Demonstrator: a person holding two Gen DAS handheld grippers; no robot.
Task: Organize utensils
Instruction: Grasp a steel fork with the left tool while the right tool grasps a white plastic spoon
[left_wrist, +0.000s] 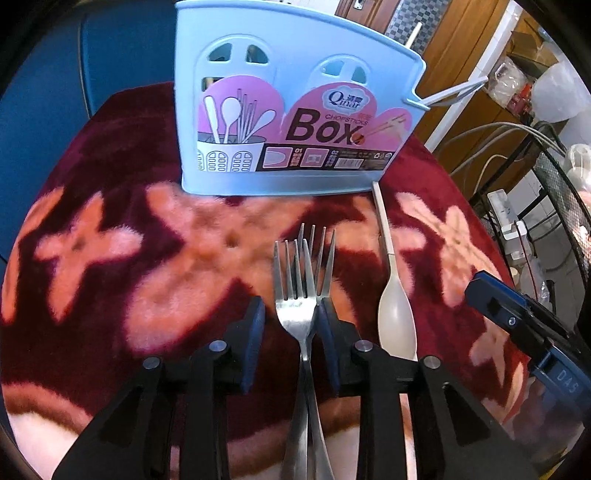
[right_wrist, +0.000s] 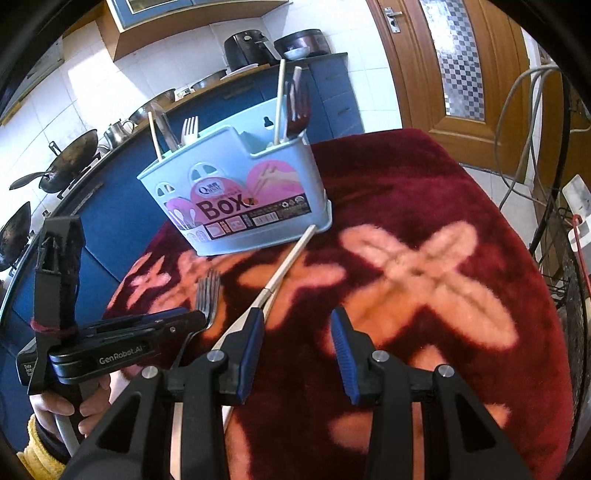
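Surface (right_wrist: 461, 206): a round top is covered by a plush dark-red cloth with pale pink flower shapes.
Box (left_wrist: 280, 122): a pale blue chopsticks box is stood upright at the far part of the surface; a pink label is carried on its front.
Box contents: a white fork (right_wrist: 189, 130), sticks and dark utensils are seen standing in its compartments in the right wrist view.
Forks (left_wrist: 301, 295): two metal forks are laid crossed on the cloth, tines toward the box.
Spoon (left_wrist: 397, 314): a cream spoon is laid just right of the forks, its thin handle reaching to the foot of the box.
Left tool (left_wrist: 291, 325): its jaws are parted over the forks; the right pad is seen against the fork necks, the left pad apart, so nothing is gripped.
Right tool (right_wrist: 297, 347): released; the spoon is passed under its left finger, with bare cloth between the pads.
Room: a kitchen is shown, with blue cabinets (right_wrist: 332, 92), white tiles, woks (right_wrist: 62, 166), an air fryer (right_wrist: 247, 48) and a wooden door (right_wrist: 461, 66).
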